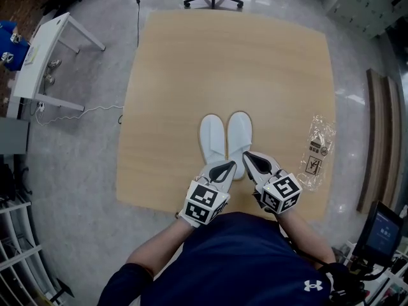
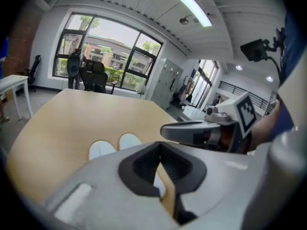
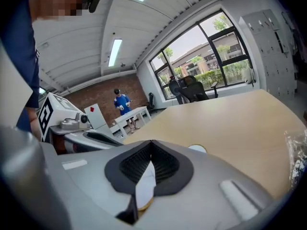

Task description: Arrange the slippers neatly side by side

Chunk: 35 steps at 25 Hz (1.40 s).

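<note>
Pale wooden worktop [image 1: 178,75] carries the white slippers [image 1: 212,142] close side by side at its middle, toes pointing away. Left tool [image 1: 224,168] and right tool [image 1: 254,160] hover closed and empty over the heels. Pulling straight back should avoid nudging the pair.

We wear a dark navy short-sleeved shirt [image 1: 236,260] with a small white logo [image 1: 310,285] at the right shoulder; the sleeves end above our elbows. Our left gripper [image 1: 228,167] and right gripper [image 1: 250,158] look alike: smooth light-grey shells that taper toward the tips, with pale rectangular patches on the upper faces. Inside the jaws sit black pads [image 2: 144,164] with fine ribs, set in a rounded black frame. At the back of each gripper rides a white cube [image 1: 205,203] printed with black square markers. A black camera [image 2: 259,49] on a thin mount sits up by our head.
</note>
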Tool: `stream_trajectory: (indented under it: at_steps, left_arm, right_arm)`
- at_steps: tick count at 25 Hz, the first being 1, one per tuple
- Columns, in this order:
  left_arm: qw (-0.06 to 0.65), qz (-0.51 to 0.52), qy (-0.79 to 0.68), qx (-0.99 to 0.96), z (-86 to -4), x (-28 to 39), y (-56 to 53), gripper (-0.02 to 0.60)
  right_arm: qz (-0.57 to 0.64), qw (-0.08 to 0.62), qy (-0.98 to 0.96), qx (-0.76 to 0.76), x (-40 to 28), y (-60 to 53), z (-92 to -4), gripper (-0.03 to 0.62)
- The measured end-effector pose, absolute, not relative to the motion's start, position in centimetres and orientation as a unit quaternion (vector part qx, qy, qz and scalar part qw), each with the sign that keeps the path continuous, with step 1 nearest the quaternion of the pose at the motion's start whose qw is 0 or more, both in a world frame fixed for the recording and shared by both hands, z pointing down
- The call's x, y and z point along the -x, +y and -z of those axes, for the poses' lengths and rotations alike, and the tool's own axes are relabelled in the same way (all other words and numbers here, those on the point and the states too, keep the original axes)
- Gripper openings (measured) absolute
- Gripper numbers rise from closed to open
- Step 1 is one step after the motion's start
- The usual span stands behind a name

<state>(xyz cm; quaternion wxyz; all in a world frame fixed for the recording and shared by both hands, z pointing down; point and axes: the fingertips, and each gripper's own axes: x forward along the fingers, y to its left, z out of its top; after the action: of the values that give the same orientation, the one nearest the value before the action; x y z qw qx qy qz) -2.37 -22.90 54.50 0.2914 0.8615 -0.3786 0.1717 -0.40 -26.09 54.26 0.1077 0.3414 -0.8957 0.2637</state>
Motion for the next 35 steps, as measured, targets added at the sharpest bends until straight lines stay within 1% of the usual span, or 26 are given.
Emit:
stream_trajectory:
  at_steps: [4,8,18,23,29,35]
  left_arm:
    - [0.228,-0.174,-0.372,-0.883,-52.7,1.6,-22.5,0.003]
    - [0.206,-0.164,-0.383,-0.885,-51.1,2.3,-22.9,0.003]
    - [0.207,-0.165,-0.38,-0.886,-50.6,1.4,-21.6,0.003]
    - [0.213,-0.169,-0.373,-0.887,-50.8,0.5,-20.6,0.003]
    - [0.21,-0.172,-0.374,-0.887,-50.4,0.7,-20.0,0.003]
    - [0.222,-0.165,-0.379,-0.883,-50.0,0.4,-20.2,0.003]
  right_arm:
    - [-0.232,0.092,-0.906,-0.341,0.6,-26.2,-52.0,0.011]
    - [-0.217,0.085,-0.91,-0.343,0.3,-25.9,-50.7,0.011]
    - [-0.201,0.061,-0.915,-0.343,-0.3,-24.6,-49.0,0.011]
    - [-0.179,0.064,-0.921,-0.341,-0.2,-24.0,-48.1,0.011]
    - [-0.178,0.064,-0.919,-0.346,-0.5,-23.7,-48.1,0.011]
    - [-0.18,0.064,-0.92,-0.343,-0.7,-23.5,-48.3,0.011]
